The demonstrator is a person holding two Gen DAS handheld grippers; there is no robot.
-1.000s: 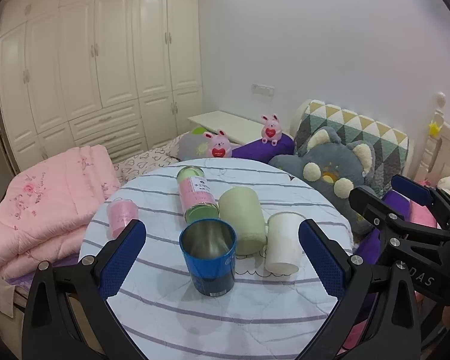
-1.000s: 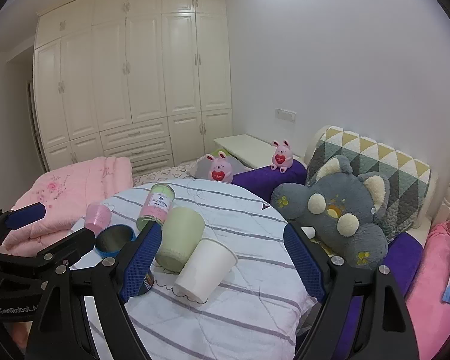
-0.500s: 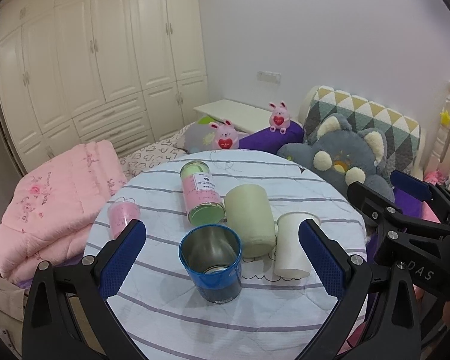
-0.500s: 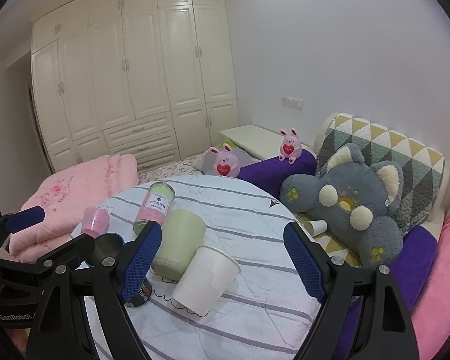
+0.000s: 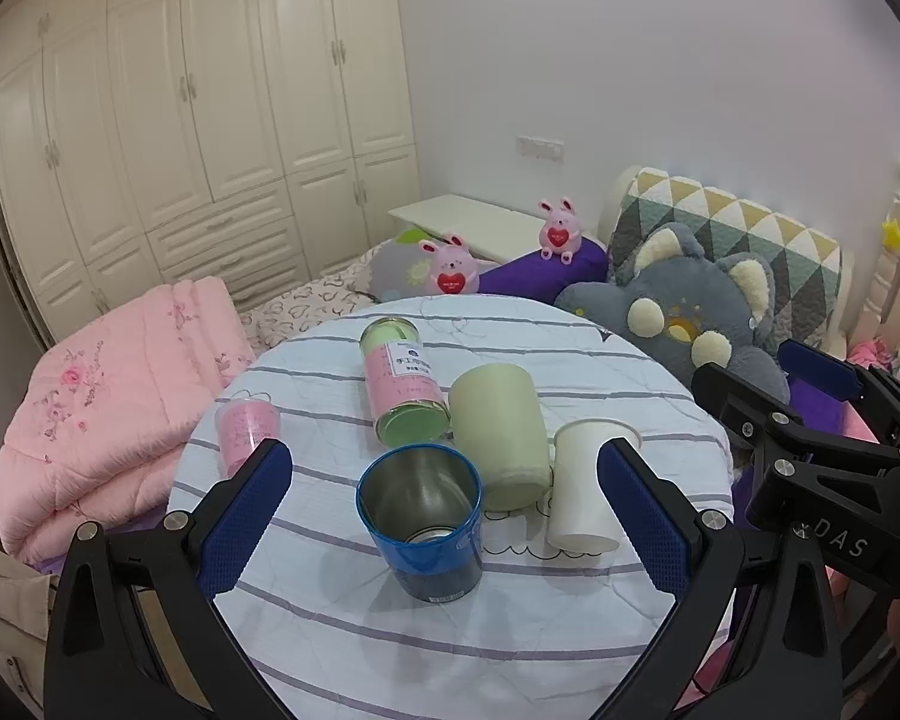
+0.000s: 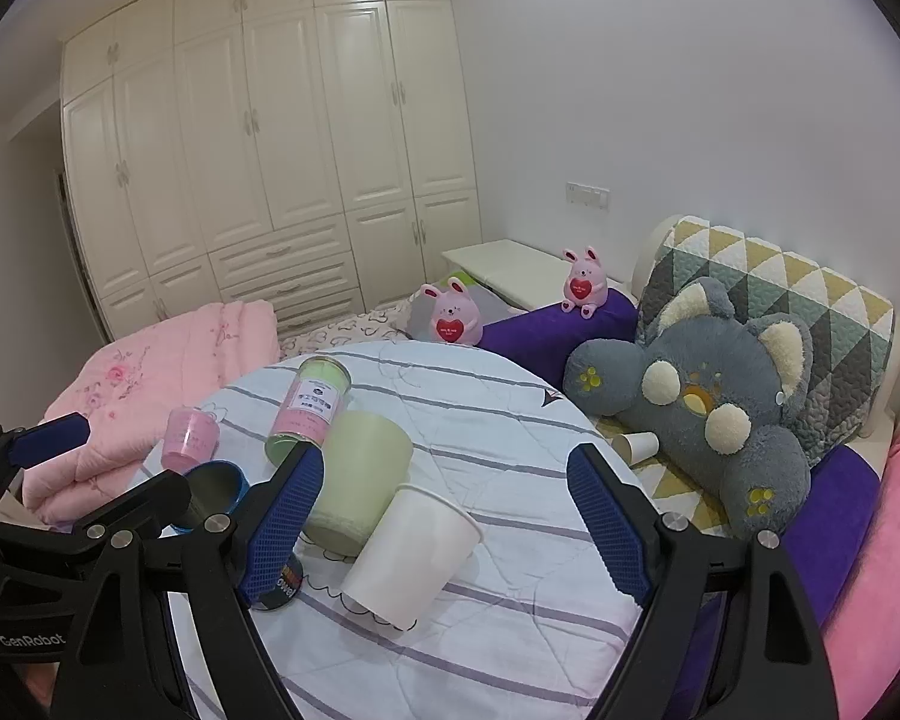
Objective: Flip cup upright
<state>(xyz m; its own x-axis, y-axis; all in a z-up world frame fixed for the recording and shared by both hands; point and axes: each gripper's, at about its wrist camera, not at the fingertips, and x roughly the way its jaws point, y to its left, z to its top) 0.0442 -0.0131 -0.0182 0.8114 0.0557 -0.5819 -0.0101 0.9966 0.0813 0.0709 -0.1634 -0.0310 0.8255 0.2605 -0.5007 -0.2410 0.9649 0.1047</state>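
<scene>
A blue metal cup (image 5: 423, 522) stands upright on the round striped table (image 5: 450, 660), between my open left gripper's (image 5: 444, 516) fingers. Behind it a pale green cup (image 5: 498, 435) and a white paper cup (image 5: 588, 489) lie on their sides. A pink and green bottle (image 5: 402, 384) lies beyond, and a small pink cup (image 5: 247, 429) sits at the left. My right gripper (image 6: 444, 516) is open and empty, above the white paper cup (image 6: 411, 558) and beside the green cup (image 6: 357, 489). The blue cup's rim (image 6: 213, 489) shows behind its left finger.
A grey plush toy (image 6: 708, 402) and patterned cushion lie right of the table. A folded pink quilt (image 5: 90, 396) lies to the left. Two pink bunny toys (image 5: 450, 270) sit behind. A small paper cup (image 6: 639, 447) lies on the bed by the plush.
Both grippers have drawn back and risen a little, so the cups sit slightly farther away. The cups have not moved. Both grippers stay open.
</scene>
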